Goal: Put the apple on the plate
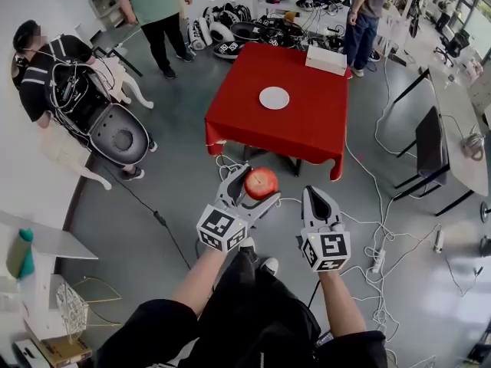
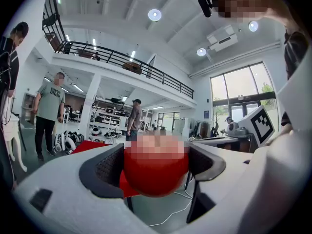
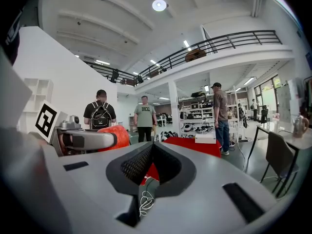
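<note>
A red apple (image 1: pixel 261 182) sits between the jaws of my left gripper (image 1: pixel 256 187), which is shut on it and held over the floor, short of the table. In the left gripper view the apple (image 2: pixel 156 172) fills the gap between both dark pads (image 2: pixel 108 168). A white plate (image 1: pixel 274 97) lies near the middle of the red-clothed table (image 1: pixel 307 129) ahead. My right gripper (image 1: pixel 316 204) hangs beside the left one, jaws closed together with nothing in them. From the right gripper view the apple (image 3: pixel 116 133) shows at the left, behind the left gripper's finger (image 3: pixel 87 140).
A white box (image 1: pixel 326 59) stands on the table's far right corner. Cables (image 1: pixel 368 228) trail over the grey floor. A person stands at far left (image 1: pixel 54 60), two more beyond the table (image 1: pixel 157 10). A dark chair (image 1: pixel 430 148) and a white desk are at right.
</note>
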